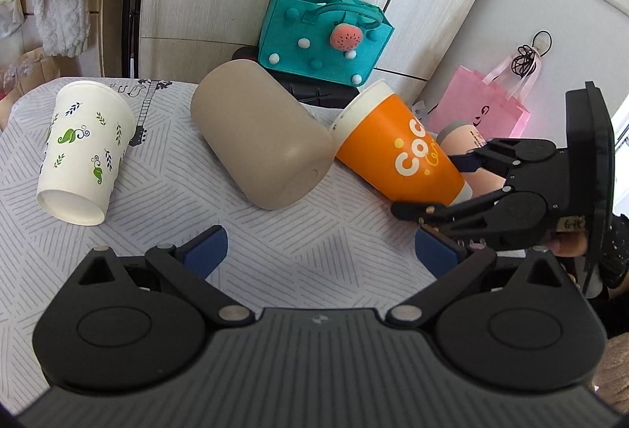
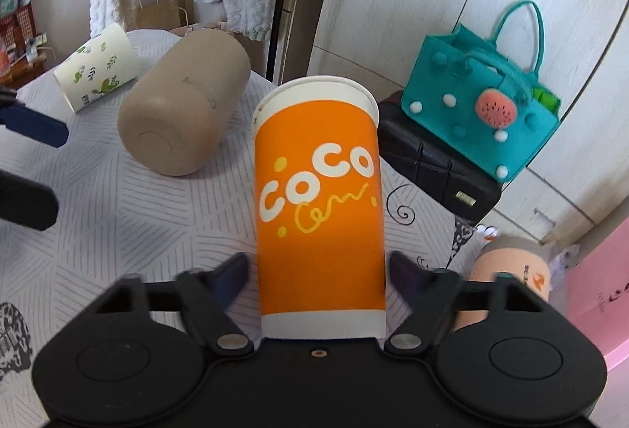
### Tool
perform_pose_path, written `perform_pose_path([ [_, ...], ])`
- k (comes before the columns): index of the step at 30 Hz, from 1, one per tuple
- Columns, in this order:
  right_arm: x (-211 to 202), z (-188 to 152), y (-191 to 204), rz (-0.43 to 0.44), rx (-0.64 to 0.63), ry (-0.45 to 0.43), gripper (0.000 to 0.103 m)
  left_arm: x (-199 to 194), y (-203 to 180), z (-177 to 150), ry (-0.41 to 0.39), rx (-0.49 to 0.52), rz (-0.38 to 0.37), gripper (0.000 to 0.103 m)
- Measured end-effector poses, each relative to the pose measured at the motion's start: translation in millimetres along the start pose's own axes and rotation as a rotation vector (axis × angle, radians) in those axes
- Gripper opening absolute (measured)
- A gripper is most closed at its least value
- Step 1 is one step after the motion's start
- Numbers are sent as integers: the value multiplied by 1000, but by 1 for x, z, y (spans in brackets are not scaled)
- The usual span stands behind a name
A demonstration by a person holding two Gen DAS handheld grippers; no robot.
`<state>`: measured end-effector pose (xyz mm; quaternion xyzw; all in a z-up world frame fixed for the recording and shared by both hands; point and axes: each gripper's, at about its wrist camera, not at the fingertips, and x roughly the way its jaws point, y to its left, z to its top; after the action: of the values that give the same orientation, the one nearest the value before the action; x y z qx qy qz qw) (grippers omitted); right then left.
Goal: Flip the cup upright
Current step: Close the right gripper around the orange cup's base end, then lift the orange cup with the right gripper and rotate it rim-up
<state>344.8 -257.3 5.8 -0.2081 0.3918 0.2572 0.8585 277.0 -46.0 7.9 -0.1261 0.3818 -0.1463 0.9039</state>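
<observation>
- Table [image 1: 275, 255]: soft cloth cover, pale grey with hatched line pattern; guitar print partly cut off by the leaf cup, far edge hidden behind cups.
- Teal bag [image 2: 475, 113]: felt, boxy, pompom dots and a pink watermelon patch; sits on a dark quilted case [image 2: 436, 160] beyond the table edge, its base hidden in the left wrist view.
- Tan tumbler [image 1: 259, 133]: matte, smooth, rounded cylinder lying on its side, base toward the camera; embossed lettering too faint to read.
- Orange cup [image 2: 318, 200]: paper, white rim and base band, "COCO" in white; tilted, mouth pointing away from the right gripper, rim end just beside the tumbler. Whether the rim touches the cloth is unclear.
- Leaf cup [image 1: 82, 153]: white paper, green leaf print, on its side at table's left.
- Right gripper [image 2: 318, 278]: black, blue pads, clamped around the orange cup's lower end; pad contact partly in shadow.
- Left gripper [image 1: 322, 251]: fingers spread wide over bare cloth, holding nothing.
- Peach cup [image 2: 511, 270]: mostly hidden behind the right gripper's finger.
</observation>
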Motion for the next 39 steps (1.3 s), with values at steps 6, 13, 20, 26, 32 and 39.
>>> perform_pose_path([
  [6, -12, 0, 5, -2, 16, -43, 71, 0, 0, -1, -1, -2, 0, 103],
  [13, -30, -4, 19, -51, 12, -58, 71, -9, -1, -7, -3, -1, -17, 103],
  [20, -54, -17, 40, -88, -11, -74, 71, -28, -4, -20, -12, 23, -24, 103],
  [26, -75, -27, 62, -100, -20, -83, 71, -48, -6, -29, -28, 30, -35, 103],
  [32, -95, -41, 82, -133, -25, -85, 71, -61, -7, -42, -18, 51, -75, 103],
  [39, -112, -57, 104, -118, 1, -88, 71, -82, -1, -51, -31, 38, -73, 103],
])
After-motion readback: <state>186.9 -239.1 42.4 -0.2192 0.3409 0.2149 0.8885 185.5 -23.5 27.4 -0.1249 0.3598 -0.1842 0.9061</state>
